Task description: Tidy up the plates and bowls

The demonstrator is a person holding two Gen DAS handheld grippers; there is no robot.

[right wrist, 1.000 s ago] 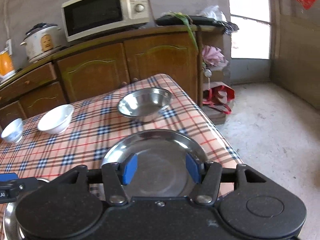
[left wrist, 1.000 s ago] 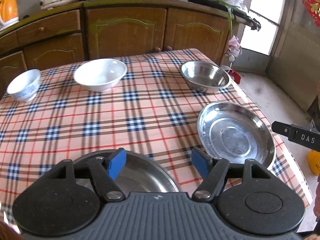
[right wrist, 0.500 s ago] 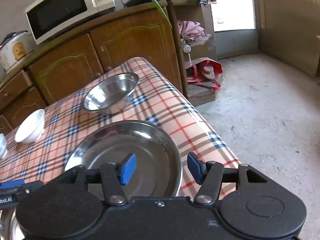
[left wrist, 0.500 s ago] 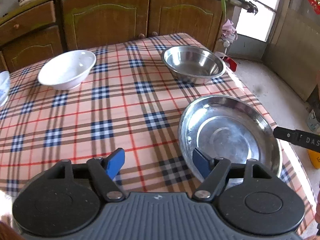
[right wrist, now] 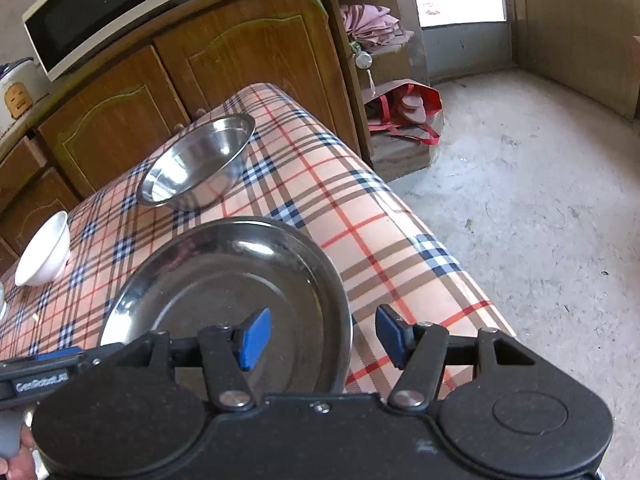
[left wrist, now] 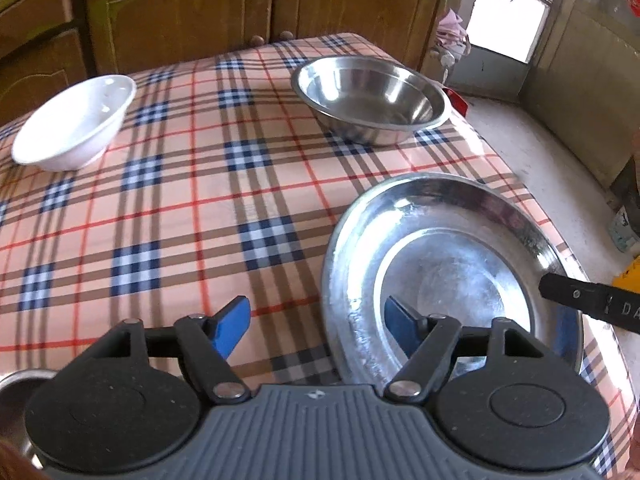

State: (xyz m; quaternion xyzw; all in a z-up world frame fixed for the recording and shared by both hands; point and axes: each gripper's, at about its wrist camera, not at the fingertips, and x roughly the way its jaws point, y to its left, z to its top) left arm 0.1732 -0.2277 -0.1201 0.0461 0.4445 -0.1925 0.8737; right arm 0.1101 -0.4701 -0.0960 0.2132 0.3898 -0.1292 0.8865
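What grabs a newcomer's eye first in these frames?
The big steel plate near the table's right edge, with both open hand-held grippers straddling its rim: the left hand-held gripper at its left rim, the right hand-held gripper at its right. Behind it sit a steel bowl and a white bowl on the plaid tablecloth.

**Legible markings on the two grippers**

In the right wrist view, the arm of the left gripper (right wrist: pixel 44 376) entering at lower left carries white lettering reading "GenRobot.AI". In the left wrist view, the arm of the right gripper (left wrist: pixel 592 306) entering at the right edge shows white letters "DA", cut off by the frame. No other text is readable.
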